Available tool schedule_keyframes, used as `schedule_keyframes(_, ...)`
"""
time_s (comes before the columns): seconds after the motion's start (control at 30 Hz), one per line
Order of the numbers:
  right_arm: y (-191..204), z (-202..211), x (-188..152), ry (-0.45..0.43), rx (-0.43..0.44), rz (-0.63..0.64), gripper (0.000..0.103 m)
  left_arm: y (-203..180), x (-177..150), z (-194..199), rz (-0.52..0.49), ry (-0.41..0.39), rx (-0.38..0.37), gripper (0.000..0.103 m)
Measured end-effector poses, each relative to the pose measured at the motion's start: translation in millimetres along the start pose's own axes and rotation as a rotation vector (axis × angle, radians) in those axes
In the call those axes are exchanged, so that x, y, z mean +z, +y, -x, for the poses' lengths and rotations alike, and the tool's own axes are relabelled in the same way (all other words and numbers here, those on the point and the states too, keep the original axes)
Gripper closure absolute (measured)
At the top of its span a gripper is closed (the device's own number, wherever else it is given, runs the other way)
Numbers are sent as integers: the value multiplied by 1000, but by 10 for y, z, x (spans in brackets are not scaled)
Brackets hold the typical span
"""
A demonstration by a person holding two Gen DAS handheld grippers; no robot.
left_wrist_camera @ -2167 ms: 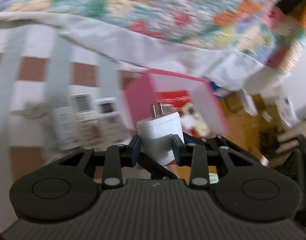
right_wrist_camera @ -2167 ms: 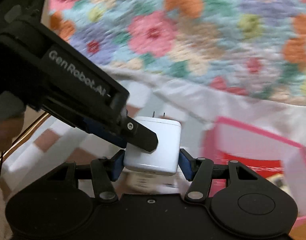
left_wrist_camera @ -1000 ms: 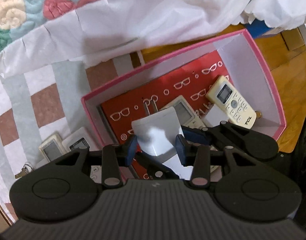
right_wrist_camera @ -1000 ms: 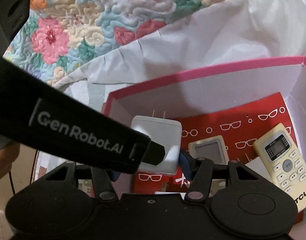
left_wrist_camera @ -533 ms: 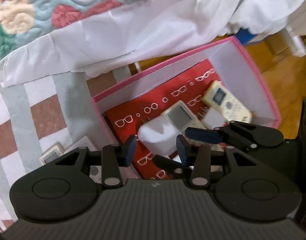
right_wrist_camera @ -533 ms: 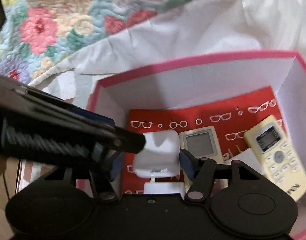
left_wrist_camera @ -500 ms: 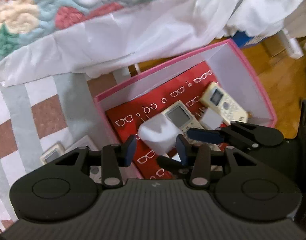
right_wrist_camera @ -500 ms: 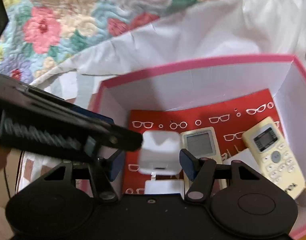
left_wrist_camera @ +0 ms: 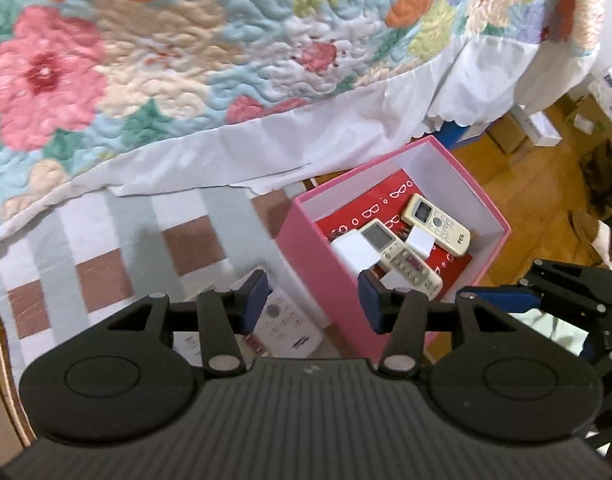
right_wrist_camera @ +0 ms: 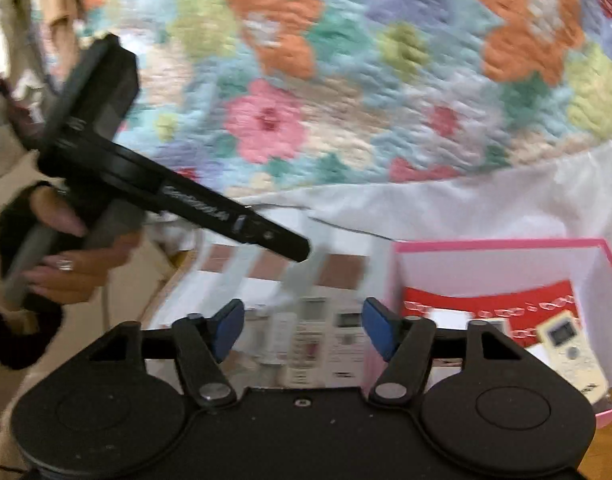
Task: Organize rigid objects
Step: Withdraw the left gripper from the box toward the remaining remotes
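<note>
The white, square-bodied charger (left_wrist_camera: 353,249) lies among remote controls (left_wrist_camera: 436,225) in the pink box (left_wrist_camera: 314,256), both the left claw (left_wrist_camera: 312,300) and right claw (right_wrist_camera: 299,328) having just opened, empty.

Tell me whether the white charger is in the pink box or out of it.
In. The white charger lies on the red liner inside the pink box, beside two remotes, and neither gripper holds it.

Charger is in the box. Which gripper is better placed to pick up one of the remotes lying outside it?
Probably the right gripper: it is open and empty with several remotes framed between its fingers. The left gripper, also open, frames one remote's edge and the pink box.
</note>
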State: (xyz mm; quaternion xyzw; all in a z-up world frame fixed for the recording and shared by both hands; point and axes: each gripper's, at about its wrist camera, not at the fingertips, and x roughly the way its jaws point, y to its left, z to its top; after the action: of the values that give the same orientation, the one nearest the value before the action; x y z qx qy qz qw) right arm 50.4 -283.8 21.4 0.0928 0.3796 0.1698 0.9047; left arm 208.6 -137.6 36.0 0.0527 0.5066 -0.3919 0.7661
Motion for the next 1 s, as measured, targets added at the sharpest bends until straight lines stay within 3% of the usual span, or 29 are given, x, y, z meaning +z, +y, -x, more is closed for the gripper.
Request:
schedule_keyframes(0.2,235,-213,-110,67,54,32,30,485,-344,136,81,-23,24,49)
schedule_keyframes(0.37,103,-702,-354,217,32,-141,30,812,-523,-193,142,-26,47,49)
schedule_keyframes(0.43,90,-890,-530,315,-43,-201,30,938,-531,-382,162,-4,53,49)
schedule_keyframes(0.5,171,-1084,-699,392,-129,-138,31,1057,-524,-590,180,23,45,49)
schedule_keyframes(0.63,105,-1242,-856,342,-99,-177,32,1216,-526,-958,172,3,57,48)
schedule_keyframes(0.77,56,-1519,-981,335,-49,-202,65,1383,-498,-1323,221,11,44,47)
schedule_keyframes(0.87,-31,-1650,-1035,332,-22,-265,67,1341,-442,-1519,163,5,160,51)
schedule_keyframes(0.93,-78,-1713,-1053,326,-17,-287,67,1352,-417,-1598,156,0,160,51)
schedule_keyframes(1.0,-88,-1751,-1055,315,-36,-277,67,1414,-413,-1657,192,-3,111,53)
